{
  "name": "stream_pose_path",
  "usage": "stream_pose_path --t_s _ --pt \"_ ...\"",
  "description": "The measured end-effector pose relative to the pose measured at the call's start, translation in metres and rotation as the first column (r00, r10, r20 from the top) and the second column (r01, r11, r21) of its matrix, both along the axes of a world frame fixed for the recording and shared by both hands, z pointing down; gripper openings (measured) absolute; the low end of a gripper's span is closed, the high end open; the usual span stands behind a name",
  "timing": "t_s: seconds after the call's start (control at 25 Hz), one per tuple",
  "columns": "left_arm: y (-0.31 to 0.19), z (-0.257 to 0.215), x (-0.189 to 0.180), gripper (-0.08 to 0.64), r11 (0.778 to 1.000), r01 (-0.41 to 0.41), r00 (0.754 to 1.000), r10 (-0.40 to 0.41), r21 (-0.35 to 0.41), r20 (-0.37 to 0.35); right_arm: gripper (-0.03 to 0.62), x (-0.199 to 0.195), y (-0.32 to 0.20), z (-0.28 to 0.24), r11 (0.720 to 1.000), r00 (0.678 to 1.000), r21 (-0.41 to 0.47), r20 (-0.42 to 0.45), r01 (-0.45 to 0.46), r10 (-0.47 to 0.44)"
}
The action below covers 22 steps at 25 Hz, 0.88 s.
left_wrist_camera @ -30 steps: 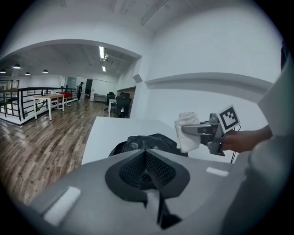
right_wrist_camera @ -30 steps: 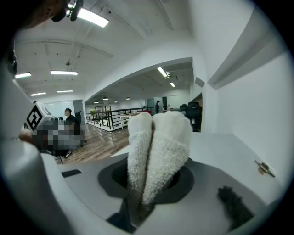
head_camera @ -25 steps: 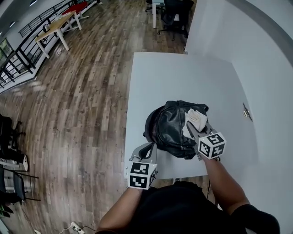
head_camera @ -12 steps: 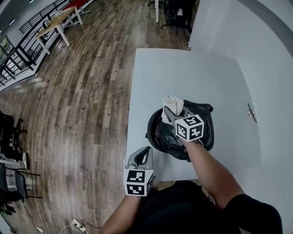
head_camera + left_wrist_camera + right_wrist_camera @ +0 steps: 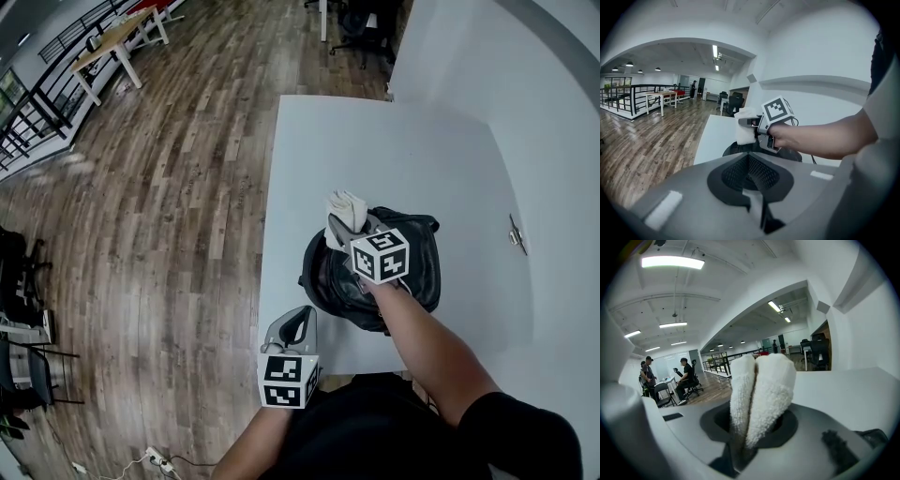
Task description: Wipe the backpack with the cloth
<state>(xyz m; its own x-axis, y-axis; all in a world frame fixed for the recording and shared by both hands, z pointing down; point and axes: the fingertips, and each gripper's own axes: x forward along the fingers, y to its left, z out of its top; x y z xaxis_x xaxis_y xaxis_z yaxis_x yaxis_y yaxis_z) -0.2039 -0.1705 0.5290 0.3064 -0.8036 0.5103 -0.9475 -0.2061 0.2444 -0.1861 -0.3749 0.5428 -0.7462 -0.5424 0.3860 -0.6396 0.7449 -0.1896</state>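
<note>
White terry cloth [image 5: 761,394], folded double, fills the jaws of the right hand-held gripper [image 5: 354,230]. They are closed hard on its lower part, and the free end stands out ahead of them as two thick rolls. The black backpack [image 5: 424,267] lies directly beneath this hand-held gripper on the white counter [image 5: 375,150]. Most of its glossy body is behind and to the right of the jaws, under the person's forearm. The cloth itself reaches the bag's far left edge.

From the left gripper view, the cloth's lower edge sits right at the top of the bag. I cannot tell whether it presses on the surface or is just clear of it.

The left hand-held gripper [image 5: 298,319] hangs low at the counter's near edge, with the backpack ahead of its jaws and well apart from them. Its jaws appear to be drawn together, with nothing between them. It is not steadying the bag.

As for progress, the first step looks done: the cloth is picked up, firmly held and brought to the backpack. The wiping itself seems to be under way at the bag's far left rim, or just about to resume there. No damp streak, dust line or change in sheen marks which parts have been covered, so the share already wiped cannot be judged. The wide right-hand side and the near face under the arm probably remain to be done.
</note>
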Motion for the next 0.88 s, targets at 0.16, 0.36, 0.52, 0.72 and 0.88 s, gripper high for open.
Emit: stream_pose_path --t_s 0.16,0.36,0.52,0.72,0.88 --pt "-0.005 -0.001 0.003 0.008 1.000 -0.007 1.000 0.007 0.006 0.000 0.087 0.012 -0.005 0.003 1.000 1.000 0.004 -0.017 -0.013 0.013" --pt "-0.008 -0.003 0.010 0.008 1.000 -0.029 1.000 0.029 0.004 0.001 0.087 0.029 -0.009 0.001 0.999 0.999 0.010 -0.024 -0.036 0.037" --pt "-0.011 -0.003 0.018 0.008 0.999 -0.051 0.999 0.051 0.003 0.005 0.087 0.046 -0.014 0.000 0.998 0.998 0.015 -0.027 -0.064 0.064" --pt "-0.014 -0.007 0.027 0.008 0.998 -0.065 0.998 0.065 0.002 0.013 0.087 0.070 -0.020 -0.002 0.994 0.994 0.018 -0.023 -0.104 0.104" --pt "-0.014 -0.005 0.035 0.008 0.997 -0.073 0.997 0.073 -0.003 0.017 0.087 0.092 -0.023 -0.004 0.992 0.992 0.031 -0.030 -0.123 0.124"
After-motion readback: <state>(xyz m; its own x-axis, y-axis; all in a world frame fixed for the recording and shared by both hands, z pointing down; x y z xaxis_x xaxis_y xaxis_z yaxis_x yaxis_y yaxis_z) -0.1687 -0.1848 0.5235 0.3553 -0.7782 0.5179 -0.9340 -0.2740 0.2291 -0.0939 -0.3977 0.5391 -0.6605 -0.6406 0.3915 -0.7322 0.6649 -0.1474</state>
